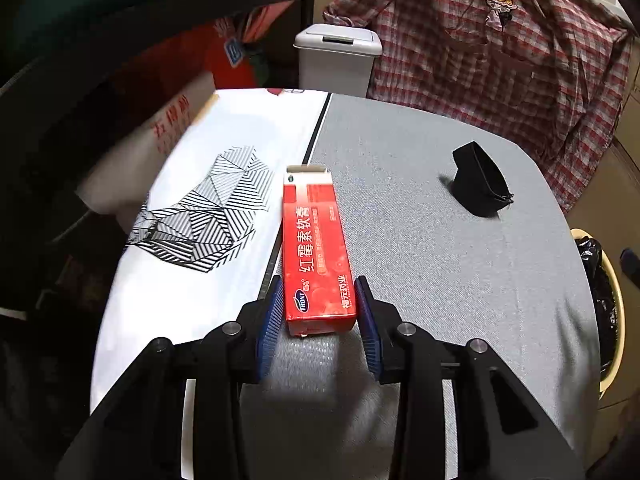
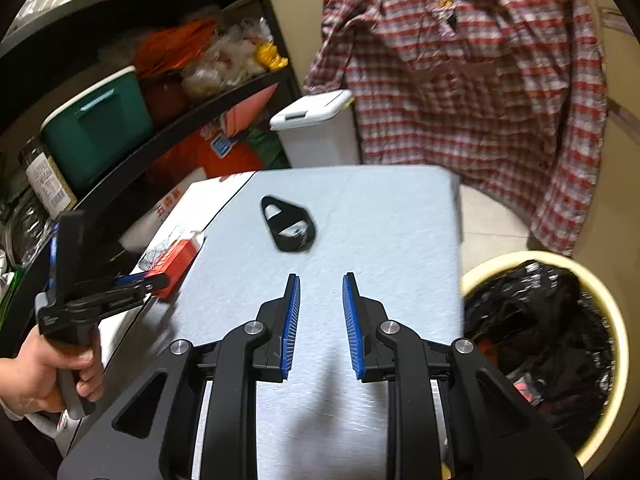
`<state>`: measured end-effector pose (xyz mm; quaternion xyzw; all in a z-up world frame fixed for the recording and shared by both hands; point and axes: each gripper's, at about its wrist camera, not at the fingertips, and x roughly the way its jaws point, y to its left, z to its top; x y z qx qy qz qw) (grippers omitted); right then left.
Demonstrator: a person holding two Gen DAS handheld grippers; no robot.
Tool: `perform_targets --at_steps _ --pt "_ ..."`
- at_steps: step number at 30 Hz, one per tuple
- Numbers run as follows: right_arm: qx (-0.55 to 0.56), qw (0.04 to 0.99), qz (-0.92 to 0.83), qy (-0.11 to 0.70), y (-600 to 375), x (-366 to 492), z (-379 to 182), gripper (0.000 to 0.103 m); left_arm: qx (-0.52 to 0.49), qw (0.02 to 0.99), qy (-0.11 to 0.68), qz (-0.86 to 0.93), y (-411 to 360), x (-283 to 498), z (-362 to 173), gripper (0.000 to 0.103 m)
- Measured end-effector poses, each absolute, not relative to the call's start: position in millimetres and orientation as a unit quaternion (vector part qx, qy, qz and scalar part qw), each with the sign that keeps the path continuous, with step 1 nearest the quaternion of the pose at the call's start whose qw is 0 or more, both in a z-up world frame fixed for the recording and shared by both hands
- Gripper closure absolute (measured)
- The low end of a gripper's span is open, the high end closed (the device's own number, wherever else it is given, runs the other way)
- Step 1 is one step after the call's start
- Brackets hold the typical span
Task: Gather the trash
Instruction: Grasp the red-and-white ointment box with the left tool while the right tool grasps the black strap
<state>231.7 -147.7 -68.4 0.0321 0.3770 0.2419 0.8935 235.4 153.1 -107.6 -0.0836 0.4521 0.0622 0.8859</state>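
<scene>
A red medicine box [image 1: 316,256] lies on the table where the grey mat [image 1: 440,240] meets the white printed sheet [image 1: 208,200]. My left gripper [image 1: 319,292] straddles the box's near end, its blue pads close to both sides; I cannot tell whether they touch it. The box [image 2: 176,260] and the left gripper [image 2: 140,280] also show in the right wrist view. A black folded band [image 1: 482,180] lies on the mat, also in the right wrist view [image 2: 289,230]. My right gripper [image 2: 320,280] is open and empty above the mat, short of the band.
A round cream bin [image 2: 616,344] lined with a black bag stands right of the table, seen also in the left wrist view [image 1: 612,304]. A white lidded bin [image 1: 338,56] and a hanging plaid shirt [image 1: 500,60] are behind the table. Cluttered black shelves [image 2: 120,100] stand at left.
</scene>
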Motion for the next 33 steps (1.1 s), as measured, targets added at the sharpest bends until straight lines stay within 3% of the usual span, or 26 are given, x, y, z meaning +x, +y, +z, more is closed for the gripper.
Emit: perform_targets --at_steps 20,23,25,27,33 --pt "0.103 0.86 0.217 0.45 -78.2 343.3 -116.4 0.079 -0.065 0.889 0.452 0.038 162.7 234.4 -113.0 0.067" --pt "0.088 0.868 0.233 0.429 -73.3 337.8 -111.2 0.065 -0.071 0.888 0.453 0.032 164.6 234.2 -114.2 0.067" --pt "0.048 0.872 0.249 0.419 -62.8 332.2 -108.9 0.04 -0.072 0.887 0.455 0.026 165.0 234.3 -115.9 0.062" --pt "0.005 0.874 0.249 0.417 -52.3 332.5 -110.0 0.038 -0.073 0.886 0.456 0.025 165.6 234.6 -117.1 0.053" --pt "-0.059 0.87 0.244 0.425 -37.2 343.2 -119.8 0.038 -0.068 0.885 0.46 0.028 165.4 237.0 -121.0 0.052"
